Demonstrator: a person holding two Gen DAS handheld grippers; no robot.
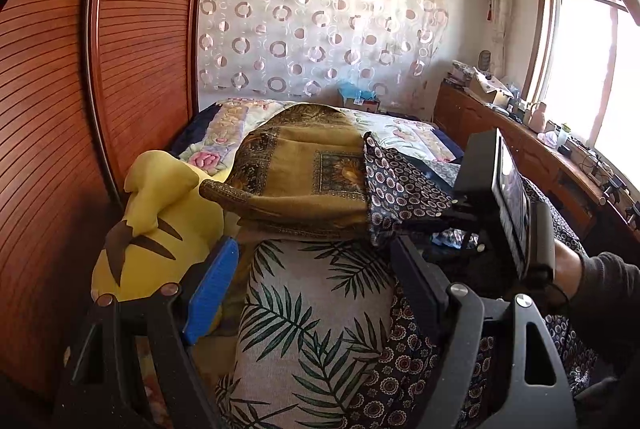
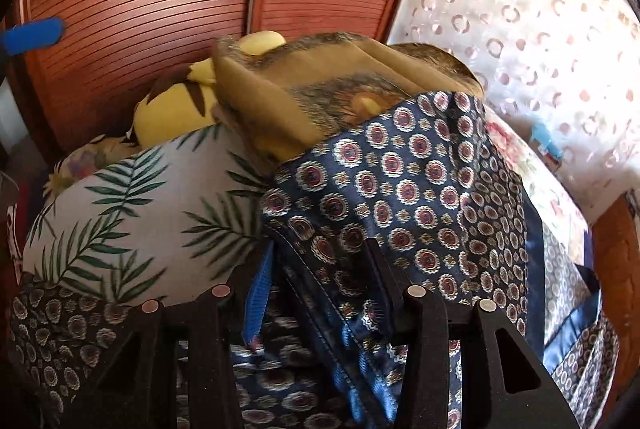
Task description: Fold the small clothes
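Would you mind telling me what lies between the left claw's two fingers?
A palm-leaf print cushion lies between the fingers of the open left claw, untouched, as the left wrist view shows.

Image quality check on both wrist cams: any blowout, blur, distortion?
Left wrist: the window is blown out white, the wardrobe slats bow from fisheye, corners vignette black, the rest sharp. Right wrist: motion blur smears the blue cloth near the right gripper and the brown cloth's edge; the curtain is washed out by backlight.
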